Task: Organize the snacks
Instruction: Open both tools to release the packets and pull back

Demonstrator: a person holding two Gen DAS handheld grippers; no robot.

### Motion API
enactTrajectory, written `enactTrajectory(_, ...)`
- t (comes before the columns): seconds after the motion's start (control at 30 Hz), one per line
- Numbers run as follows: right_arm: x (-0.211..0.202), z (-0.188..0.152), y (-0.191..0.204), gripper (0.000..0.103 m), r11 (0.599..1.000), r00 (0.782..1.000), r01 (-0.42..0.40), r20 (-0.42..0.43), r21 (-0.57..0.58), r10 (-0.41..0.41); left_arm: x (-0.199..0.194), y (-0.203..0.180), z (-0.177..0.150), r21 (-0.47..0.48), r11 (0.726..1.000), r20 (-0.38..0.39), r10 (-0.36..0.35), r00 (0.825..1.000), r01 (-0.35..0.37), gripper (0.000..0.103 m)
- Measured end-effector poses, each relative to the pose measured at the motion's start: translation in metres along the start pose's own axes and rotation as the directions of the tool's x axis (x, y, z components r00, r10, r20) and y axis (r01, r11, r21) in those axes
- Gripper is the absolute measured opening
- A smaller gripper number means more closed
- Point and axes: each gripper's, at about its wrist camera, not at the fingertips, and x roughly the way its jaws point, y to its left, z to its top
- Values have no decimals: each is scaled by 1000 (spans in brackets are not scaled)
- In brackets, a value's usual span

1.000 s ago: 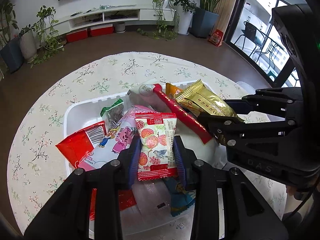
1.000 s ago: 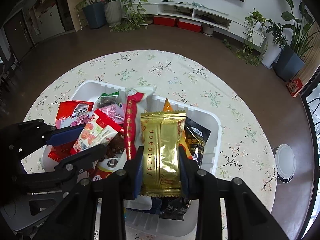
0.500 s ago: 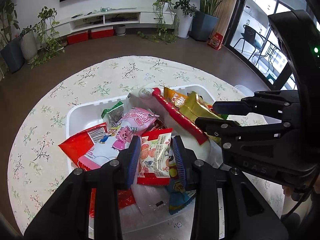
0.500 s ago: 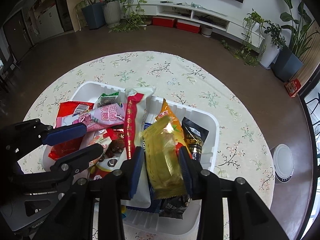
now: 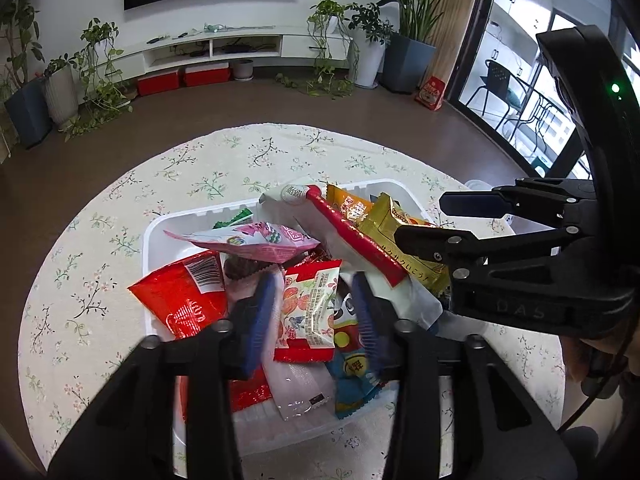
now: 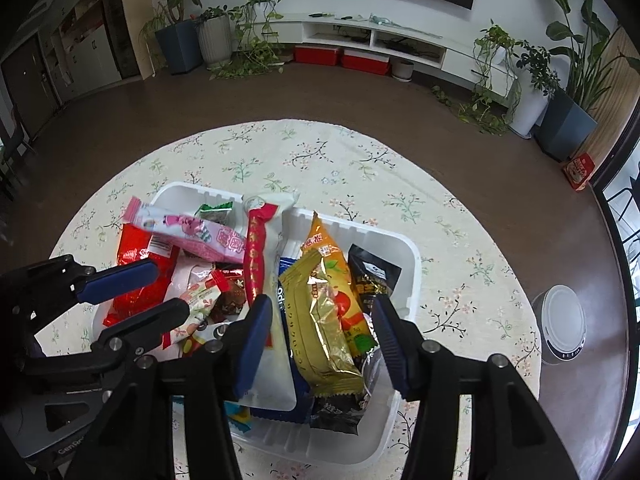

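Note:
A white plastic bin (image 5: 192,216) (image 6: 400,248) on the round floral table holds several snack packets. My left gripper (image 5: 312,312) is open above the bin, and the strawberry-print packet (image 5: 308,316) lies loose between its fingers on the pile. My right gripper (image 6: 320,332) is open too, and the gold packet (image 6: 324,324) lies in the bin between its fingers. The right gripper (image 5: 420,220) also shows in the left wrist view, beside the gold packet (image 5: 392,224). A long red stick packet (image 6: 256,256), a pink packet (image 5: 248,240) and a red packet (image 5: 180,300) lie in the pile.
The floral tablecloth (image 6: 320,160) reaches past the bin on all sides. A round white-lidded container (image 6: 564,324) stands on the floor at the table's right. Potted plants and a low TV shelf (image 6: 372,36) line the far wall.
Both grippers have opened. The strawberry-print packet and the gold packet have dropped from the fingers into the bin. Both grippers have drawn up slightly.

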Motion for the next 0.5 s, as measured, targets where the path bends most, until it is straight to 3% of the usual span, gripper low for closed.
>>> enactTrajectory(0.03,-2,0,0,60,1000,1000,-4,4,5,4,-4,-1,-1,-2,1000,9,0,1000,0,55)
enactTrajectory(0.17,-15,-2,-1,67,1000,999,-10,33,16,10,-21,-2,-4,-12,1000,29,7,1000,-6,56)
enactTrajectory(0.27,-27,-6,-3,73,999,998,-16,65,34,14,-43,-4,-11,-20,1000,60,7,998,-6,67)
enactTrajectory(0.37,-46,-17,-6,80,998,993,-29,115,60,22,-73,-7,-27,-35,999,110,18,994,-14,84)
enactTrajectory(0.4,-52,-22,-7,84,997,991,-36,132,67,27,-82,-8,-34,-36,999,129,30,991,-25,98)
enactTrajectory(0.43,-60,-30,-7,86,996,988,-48,152,77,36,-91,-10,-42,-29,999,147,30,989,-26,103)
enactTrajectory(0.5,-73,-46,-8,91,992,983,-73,177,101,54,-111,-18,-62,-2,999,194,32,981,-32,103)
